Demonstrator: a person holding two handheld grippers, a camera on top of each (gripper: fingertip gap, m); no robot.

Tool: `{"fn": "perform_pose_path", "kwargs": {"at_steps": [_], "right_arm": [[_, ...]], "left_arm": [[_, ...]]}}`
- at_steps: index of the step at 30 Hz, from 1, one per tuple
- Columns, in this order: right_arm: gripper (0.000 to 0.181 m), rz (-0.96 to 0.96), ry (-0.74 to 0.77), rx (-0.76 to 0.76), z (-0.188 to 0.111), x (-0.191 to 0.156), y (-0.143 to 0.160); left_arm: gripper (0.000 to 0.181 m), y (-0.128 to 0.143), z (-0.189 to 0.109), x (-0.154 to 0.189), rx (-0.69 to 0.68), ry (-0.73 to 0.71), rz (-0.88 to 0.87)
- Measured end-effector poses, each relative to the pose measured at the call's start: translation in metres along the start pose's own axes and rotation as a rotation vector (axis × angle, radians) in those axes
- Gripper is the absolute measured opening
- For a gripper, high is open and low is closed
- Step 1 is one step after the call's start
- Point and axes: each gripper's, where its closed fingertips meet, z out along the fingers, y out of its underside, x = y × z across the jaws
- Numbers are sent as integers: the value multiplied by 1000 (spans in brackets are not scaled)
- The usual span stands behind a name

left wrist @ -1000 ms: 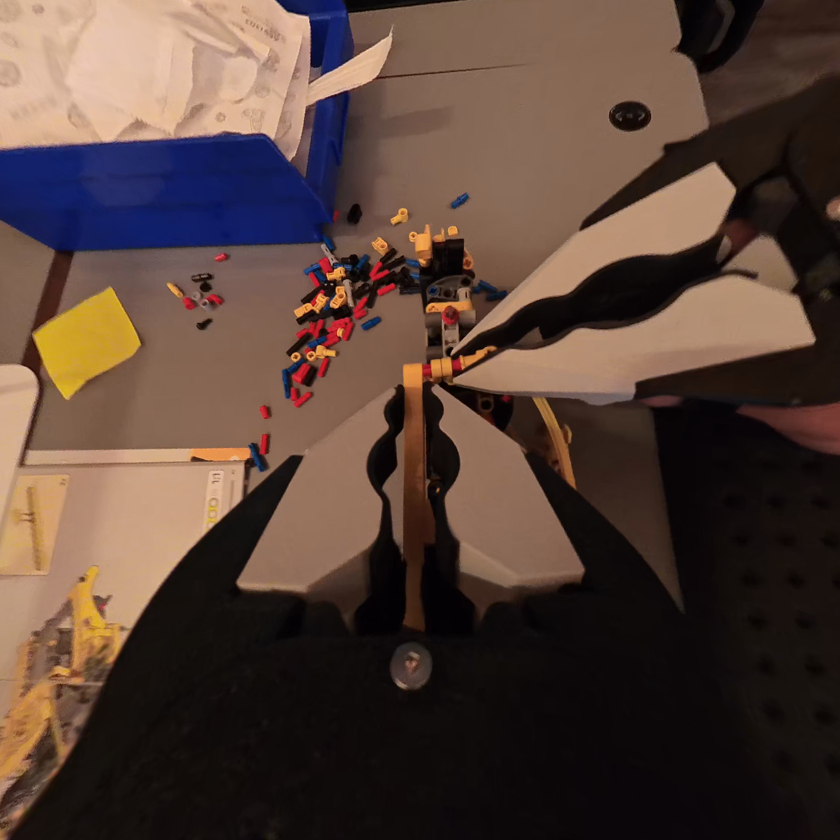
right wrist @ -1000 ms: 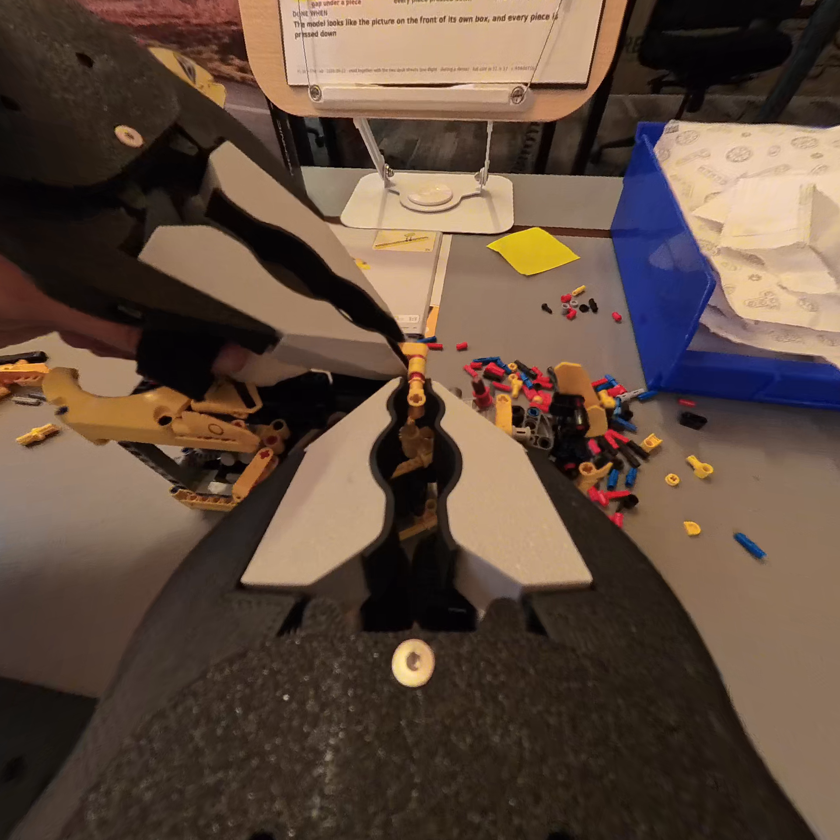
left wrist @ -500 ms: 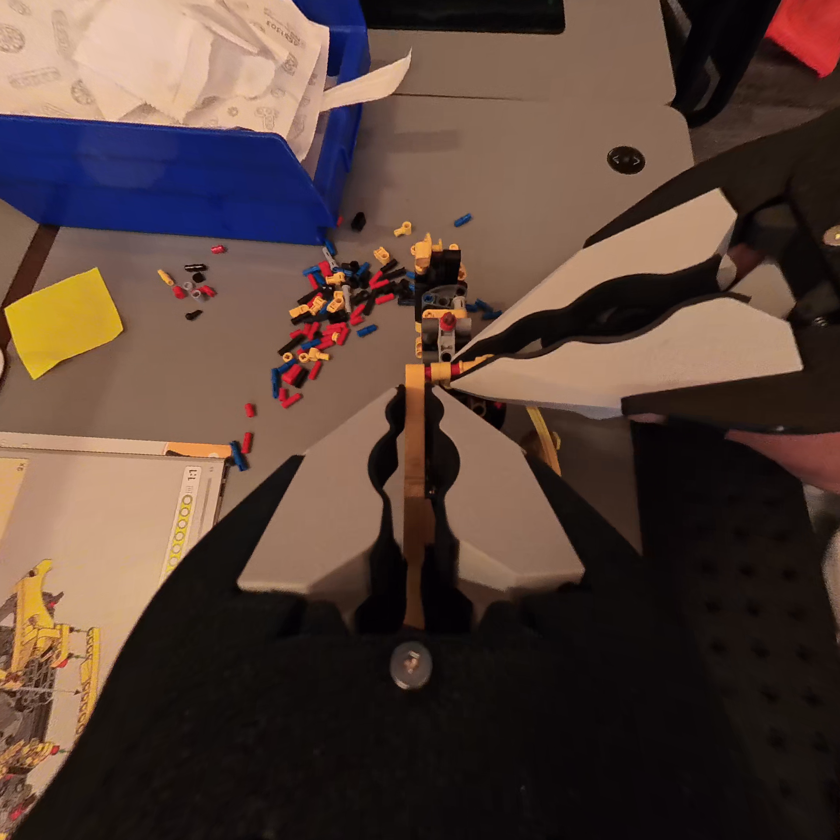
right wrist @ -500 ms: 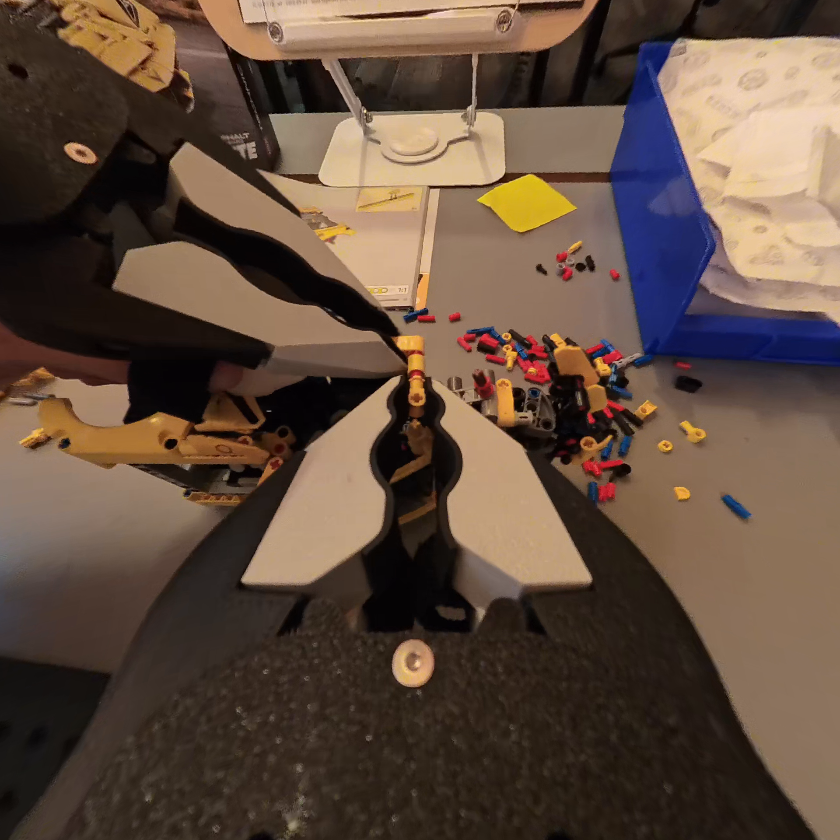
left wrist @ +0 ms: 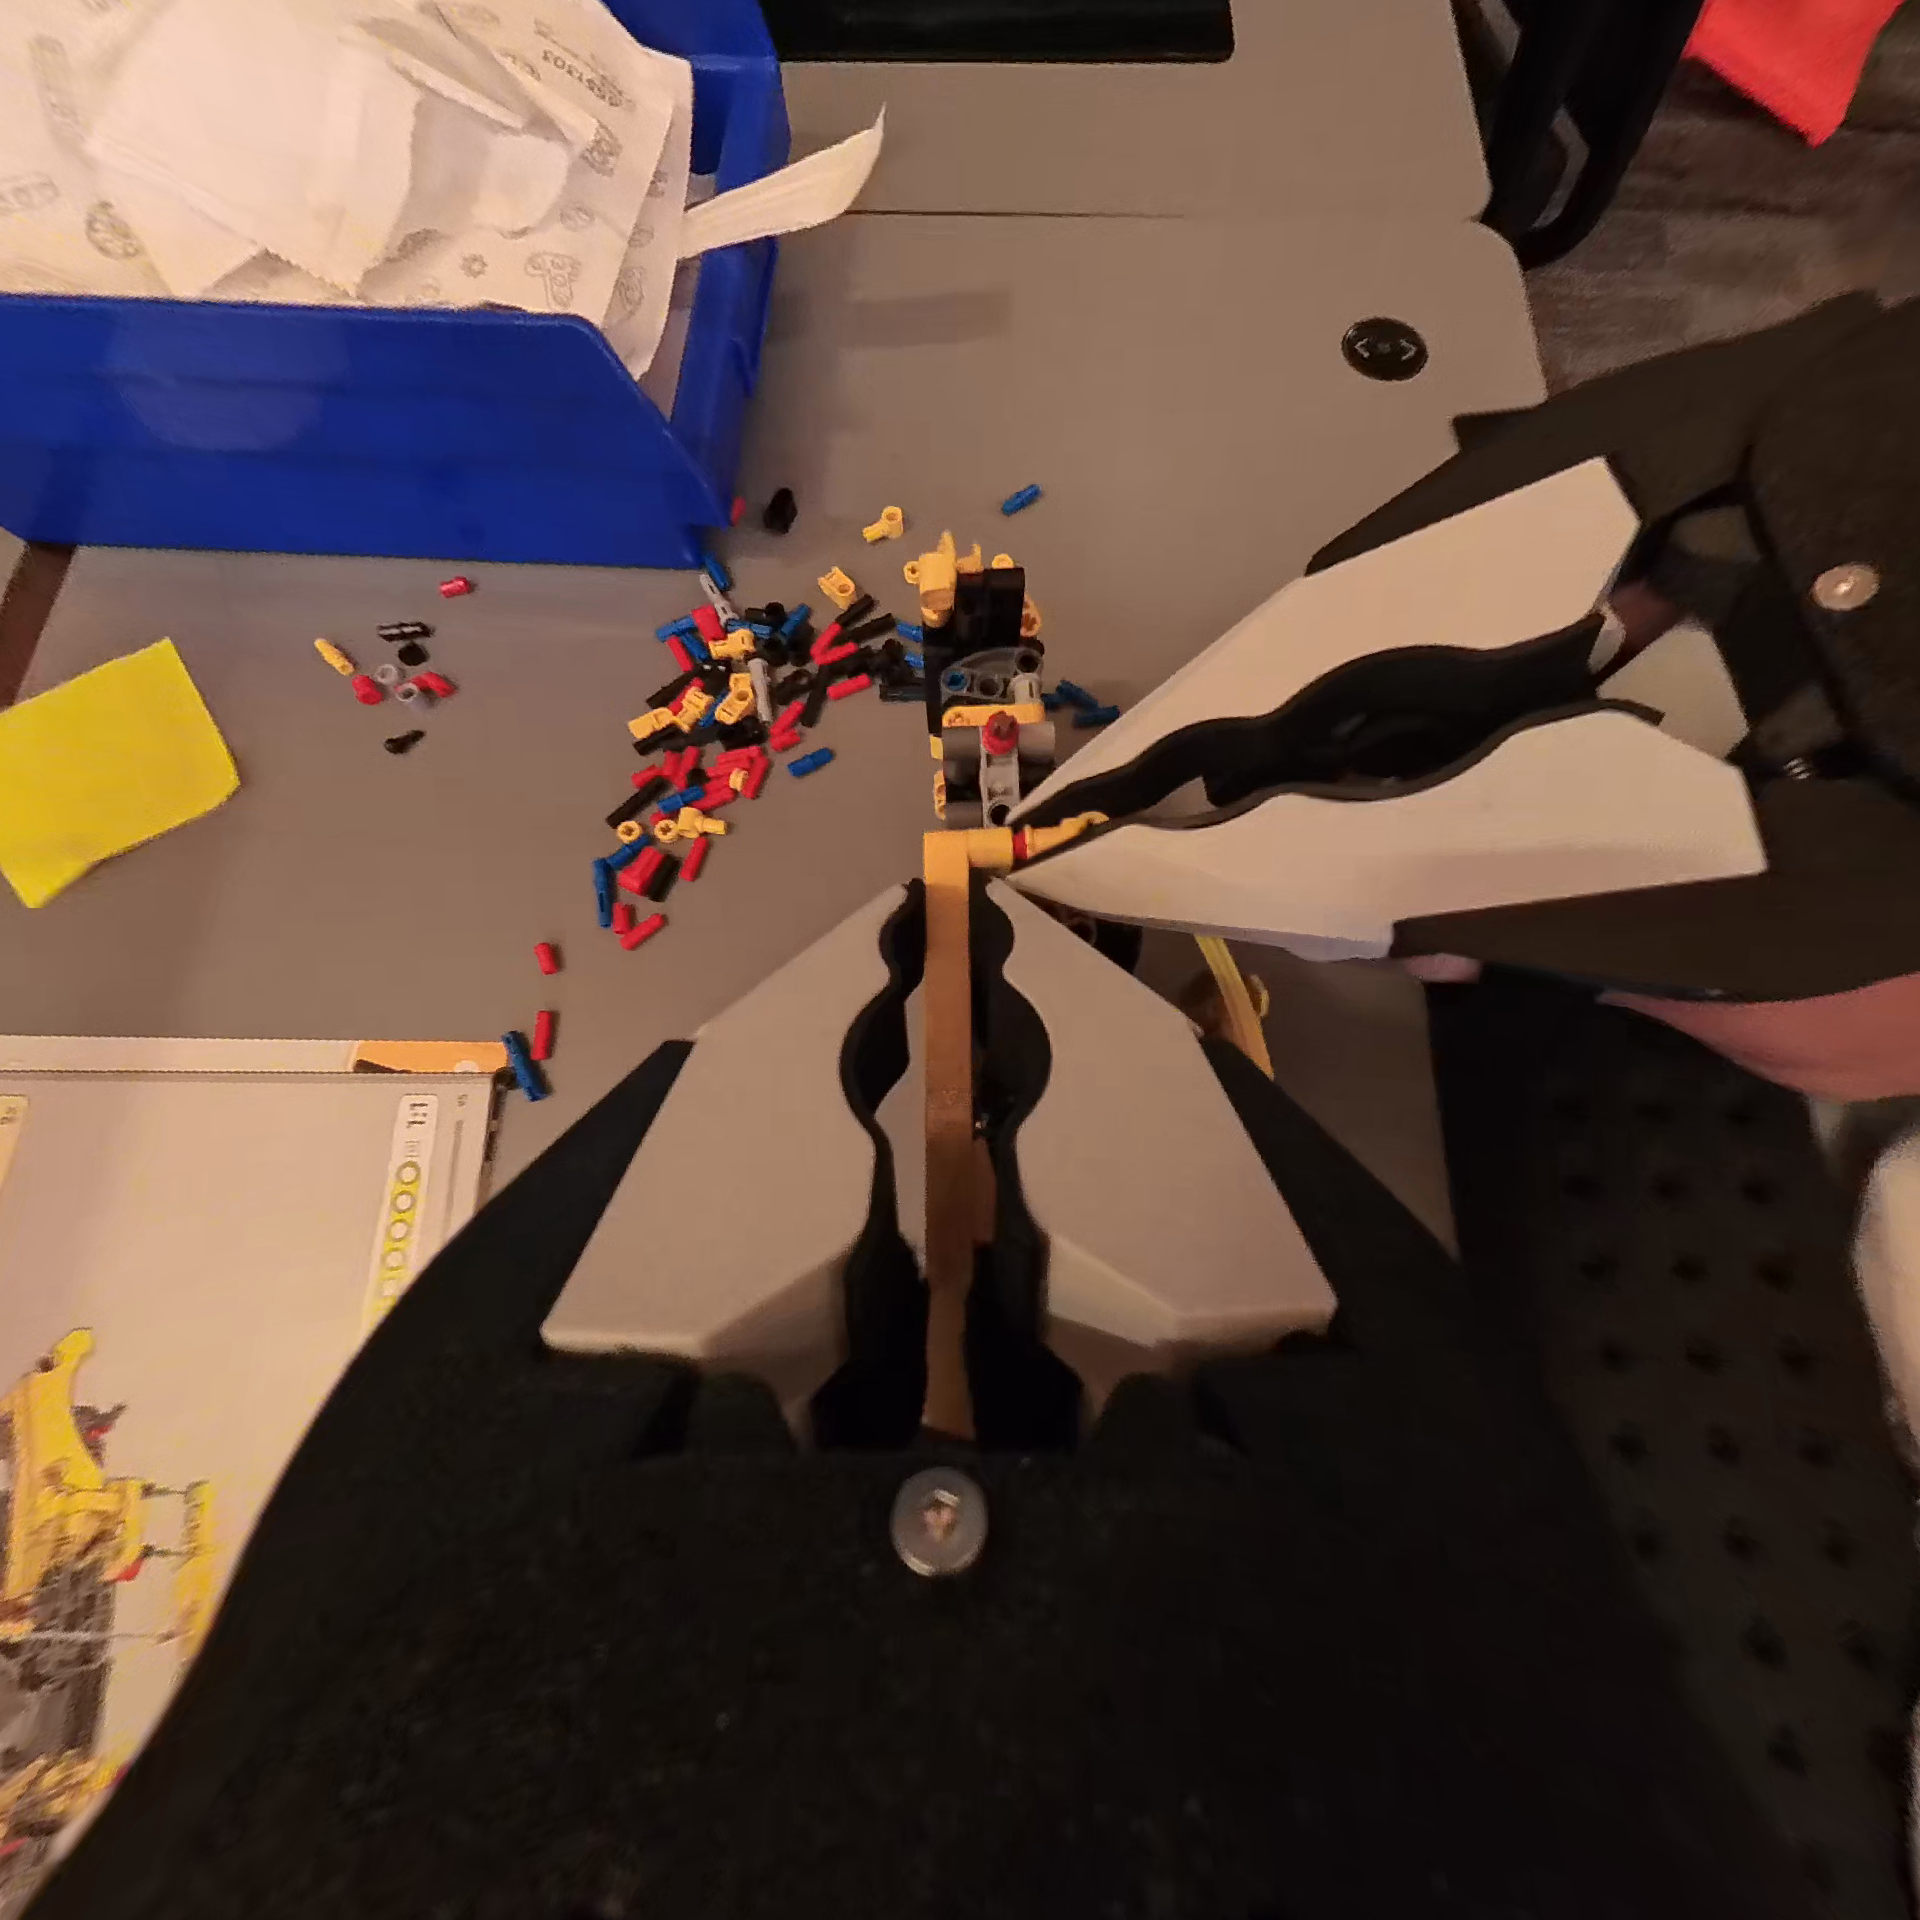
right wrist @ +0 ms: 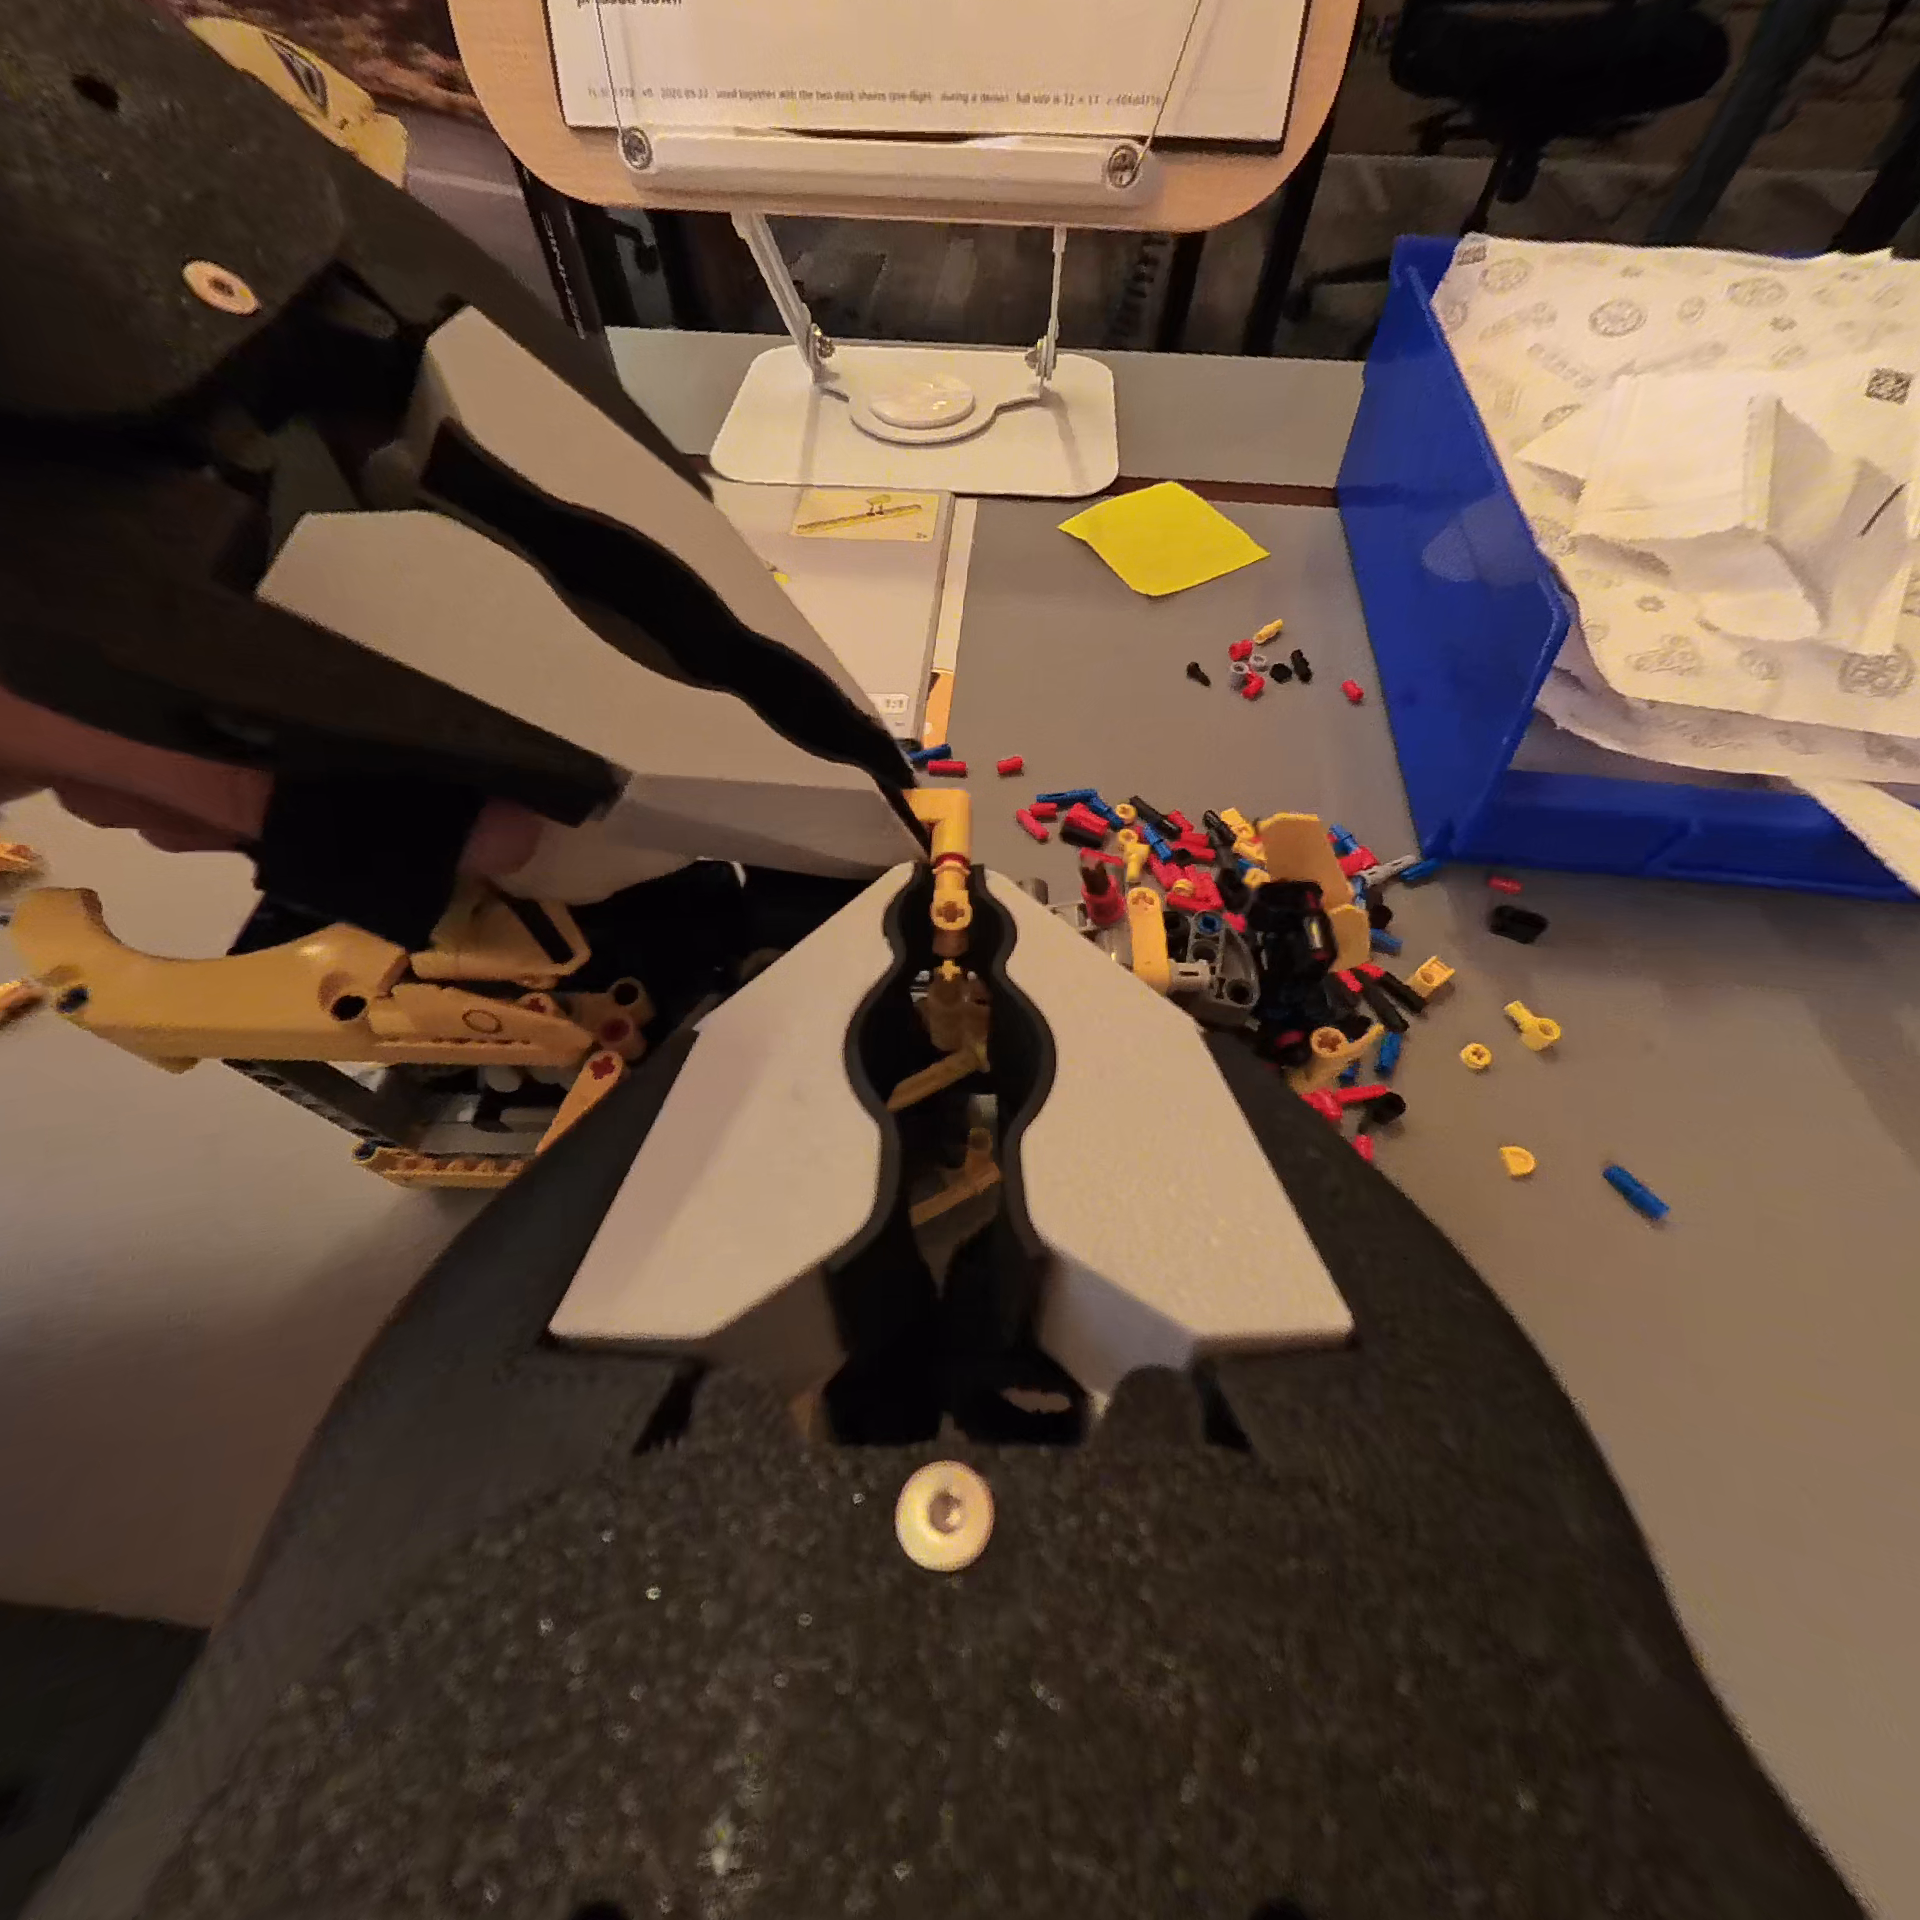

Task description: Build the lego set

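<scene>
Left hand-held gripper (left wrist: pixel 951 883) clenched on yellow beam (left wrist: pixel 948 1039); right hand-held gripper (right wrist: pixel 948 883) clamps yellow connector (right wrist: pixel 948 914), mating. Loose parts pile (left wrist: pixel 727 727) centre frame: build judged early-to-mid.

a flat grey work table (left wrist: pixel 1143 343) fills both views under dim, warm light. a round black grommet (left wrist: pixel 1383 349) is set into its surface, and a seam (left wrist: pixel 1143 213) crosses the top. at the back edge stands a pale wooden document holder with rounded corners (right wrist: pixel 894 197) on a white metal base (right wrist: pixel 914 426). behind it the room is dark, with black frame legs (right wrist: pixel 1236 281). a black perforated mat (left wrist: pixel 1662 1351) lies beside the table, and something red-orange (left wrist: pixel 1808 62) shows in the far corner.
</scene>
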Motion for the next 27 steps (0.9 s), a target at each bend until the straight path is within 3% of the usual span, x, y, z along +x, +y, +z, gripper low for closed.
{"fn": "perform_pose_path", "kwargs": {"at_steps": [3,5,7,9,12,16,19,22,27], "right_arm": [[8,4,-84,-7,-1,-3,0],[36,17,-190,-14,-8,-8,-3],[44,-14,-345,57,-22,-11,-19],[43,-69,-497,25,-33,-12,-23],[47,-223,-745,-50,-41,-28,-20],[54,-549,-877,-101,-30,-53,-10],[61,-619,-996,-128,-28,-75,-16],[76,-720,-1023,-273,-12,-77,-3],[62,-790,-1120,-341,-6,-88,13]], "left_arm": [[7,1,-3,0,18,80,-67],[27,1,-17,-7,40,98,-89],[30,-6,-46,-24,117,59,-111],[29,-10,-82,-33,221,58,-142],[33,16,-113,-18,226,105,-139],[43,46,-111,12,225,78,-106],[65,53,-98,24,226,34,-58],[72,54,-87,26,244,30,-50],[71,58,-73,25,227,60,-31]]}}
